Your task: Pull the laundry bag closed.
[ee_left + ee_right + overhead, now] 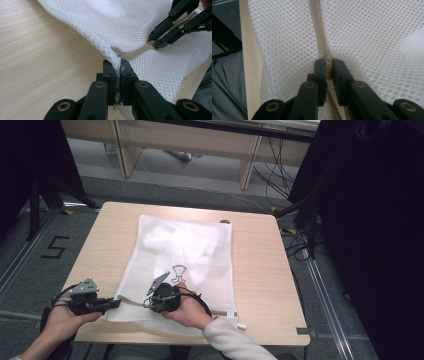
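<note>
The white mesh bag [185,255] lies flat; left gripper [117,72] pinches its corner, right gripper [329,65] its zipper [318,30].

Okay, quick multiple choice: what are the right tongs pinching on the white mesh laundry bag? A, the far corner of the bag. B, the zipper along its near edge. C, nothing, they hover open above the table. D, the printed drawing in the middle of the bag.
B: in the right gripper view the right tongs are shut on the beige zipper of the mesh laundry bag.
</note>
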`<state>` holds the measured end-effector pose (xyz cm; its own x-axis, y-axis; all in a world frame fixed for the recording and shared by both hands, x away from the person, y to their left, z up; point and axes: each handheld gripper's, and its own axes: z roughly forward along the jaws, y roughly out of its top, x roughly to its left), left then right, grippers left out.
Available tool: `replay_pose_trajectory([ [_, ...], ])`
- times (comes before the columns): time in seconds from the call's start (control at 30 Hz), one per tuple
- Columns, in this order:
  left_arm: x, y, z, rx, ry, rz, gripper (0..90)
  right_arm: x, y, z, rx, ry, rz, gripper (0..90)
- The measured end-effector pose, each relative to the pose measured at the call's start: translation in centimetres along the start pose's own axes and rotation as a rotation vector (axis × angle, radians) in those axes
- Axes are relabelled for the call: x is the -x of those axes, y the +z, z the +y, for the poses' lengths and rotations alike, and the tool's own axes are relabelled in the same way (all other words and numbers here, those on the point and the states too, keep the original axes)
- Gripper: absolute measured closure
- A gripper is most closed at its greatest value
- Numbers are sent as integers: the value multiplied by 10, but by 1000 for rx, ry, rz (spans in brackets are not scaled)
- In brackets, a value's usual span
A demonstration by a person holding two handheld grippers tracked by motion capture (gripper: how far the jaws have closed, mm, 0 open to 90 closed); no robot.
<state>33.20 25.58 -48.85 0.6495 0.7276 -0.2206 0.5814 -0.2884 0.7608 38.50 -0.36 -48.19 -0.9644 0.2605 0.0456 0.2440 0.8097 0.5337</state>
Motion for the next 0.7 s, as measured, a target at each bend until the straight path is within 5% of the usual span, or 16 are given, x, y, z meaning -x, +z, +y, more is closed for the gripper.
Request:
replay_pose_trajectory([
  [0.7,1,0,0,3,-5,-2,848,2,-2,-3,-3,3,-3,823],
])
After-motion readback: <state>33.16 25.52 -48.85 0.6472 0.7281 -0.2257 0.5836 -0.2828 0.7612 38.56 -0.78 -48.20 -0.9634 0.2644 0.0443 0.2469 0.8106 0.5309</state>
